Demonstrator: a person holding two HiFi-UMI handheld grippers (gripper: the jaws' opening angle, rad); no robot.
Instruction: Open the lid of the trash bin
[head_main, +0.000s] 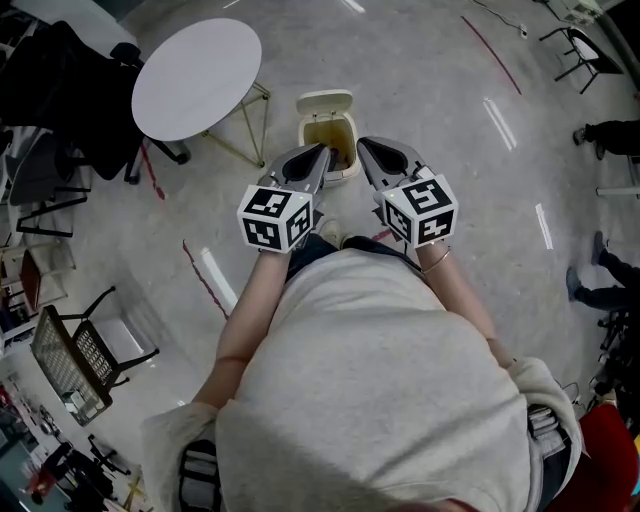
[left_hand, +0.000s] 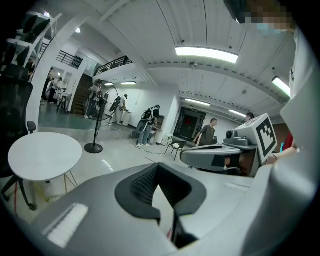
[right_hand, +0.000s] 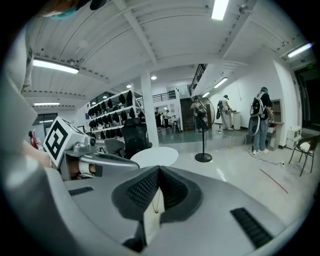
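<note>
**Far left, head view.** Black office chair (head_main: 60, 85), partly cut off by the frame edge. Below it is a wire-mesh chair (head_main: 72, 355), with clutter behind it too small to name.

**Left of centre.** Round white desk (head_main: 197, 65) on thin legs, bare-topped, standing well apart from the bin. A red tape line (head_main: 205, 282) runs across the floor below it.

**Left gripper** (head_main: 321, 151). Held at chest height, with its marker cube (head_main: 275, 218) facing the camera. In the left gripper view the jaws are pressed together at the tips with nothing between them. That view looks out across the hall and does not show the bin.

**Centre.** Trash bin (head_main: 304, 132), cream, on the floor just ahead of both gripper tips. Its lid (head_main: 326, 101) is tipped up and back, exposing a yellow-brown interior. The near rim is hidden behind the two grippers, and what is inside cannot be made out.

**Right gripper** (head_main: 362, 144). Beside the left one, with its own marker cube (head_main: 425, 210). In the right gripper view its jaws meet at the tips and are empty. The bin is out of this view as well.

**Right edge.** Black folding chair (head_main: 580, 45), and the legs of bystanders (head_main: 605, 135) cut off by the frame.

**Bottom.** The wearer's pale shirt (head_main: 370, 390) blocks the floor beneath.
</note>
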